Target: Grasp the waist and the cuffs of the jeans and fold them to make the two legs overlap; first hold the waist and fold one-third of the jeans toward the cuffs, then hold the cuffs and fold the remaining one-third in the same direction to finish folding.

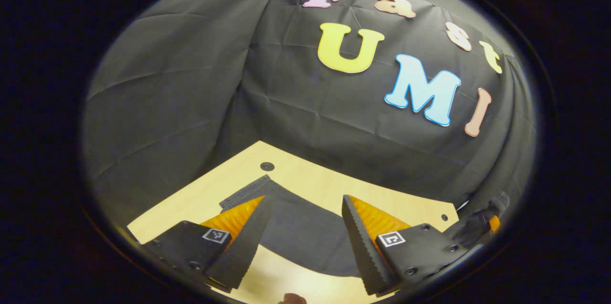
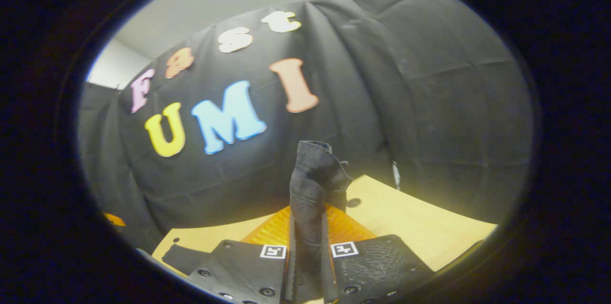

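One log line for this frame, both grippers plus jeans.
left gripper: open, above jeans | right gripper: shut on jeans, fold sticking up | jeans partly on table

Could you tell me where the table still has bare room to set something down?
Bare table runs between the jeans and the cloth wall, near the round hole. In the right gripper view, wood lies open right of the pinched denim. The middle is crowded with jeans.

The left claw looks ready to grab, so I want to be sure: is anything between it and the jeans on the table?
Nothing visible is. The left claw hangs open over the jeans lying on the wooden table, with bare fabric between its fingers. The right claw is already shut on a bunched edge of the jeans.
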Motion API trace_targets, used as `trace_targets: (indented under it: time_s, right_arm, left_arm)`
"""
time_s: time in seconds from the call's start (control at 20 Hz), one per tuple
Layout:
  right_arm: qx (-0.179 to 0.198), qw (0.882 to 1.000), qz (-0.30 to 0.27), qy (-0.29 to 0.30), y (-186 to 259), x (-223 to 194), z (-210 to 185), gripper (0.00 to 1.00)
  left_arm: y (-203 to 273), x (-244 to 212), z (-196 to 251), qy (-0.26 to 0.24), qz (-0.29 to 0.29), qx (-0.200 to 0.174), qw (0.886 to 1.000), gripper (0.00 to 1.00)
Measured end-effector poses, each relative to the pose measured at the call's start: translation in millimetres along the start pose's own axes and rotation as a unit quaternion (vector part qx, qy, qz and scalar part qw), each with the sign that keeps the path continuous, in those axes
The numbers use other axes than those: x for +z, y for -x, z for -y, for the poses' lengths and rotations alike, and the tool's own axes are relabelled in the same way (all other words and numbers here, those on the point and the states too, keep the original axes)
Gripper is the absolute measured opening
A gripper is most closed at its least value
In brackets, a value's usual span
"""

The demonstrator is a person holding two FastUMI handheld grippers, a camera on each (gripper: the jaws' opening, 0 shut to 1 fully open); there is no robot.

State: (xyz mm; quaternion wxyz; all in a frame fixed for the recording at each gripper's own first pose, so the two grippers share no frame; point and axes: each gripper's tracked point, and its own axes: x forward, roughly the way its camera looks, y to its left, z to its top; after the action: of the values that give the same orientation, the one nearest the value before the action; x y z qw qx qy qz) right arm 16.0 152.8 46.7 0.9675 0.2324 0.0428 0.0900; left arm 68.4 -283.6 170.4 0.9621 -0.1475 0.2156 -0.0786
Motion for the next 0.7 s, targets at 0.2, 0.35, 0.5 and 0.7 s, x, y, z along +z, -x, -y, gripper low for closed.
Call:
trace_targets:
  time_s: [0.2, 0.35, 0.5, 0.7]
  right_arm:
    - [0.075, 0.996, -0.018, 0.050, -12.1, -50.9, -85.7, 0.14]
    - [0.125, 0.985, -0.044, 0.107, -25.2, -109.0, -138.3, 0.19]
    - [0.162, 0.968, -0.091, 0.166, -29.7, -181.9, -172.3, 0.14]
    - [0.186, 0.944, -0.145, 0.229, -15.0, -246.2, -178.7, 0.18]
  left_arm:
    - [4.9, 3.6, -11.4, 0.008, 0.007, -0.010, 1.000, 0.97]
    - [11.2, -6.5, -27.1, 0.010, 0.004, -0.006, 1.000, 0.97]
    - [16.6, -18.0, -53.0, 0.011, -0.001, 0.012, 1.000, 0.97]
    - [6.3, -49.7, -87.4, 0.055, -0.045, 0.029, 0.997, 0.97]
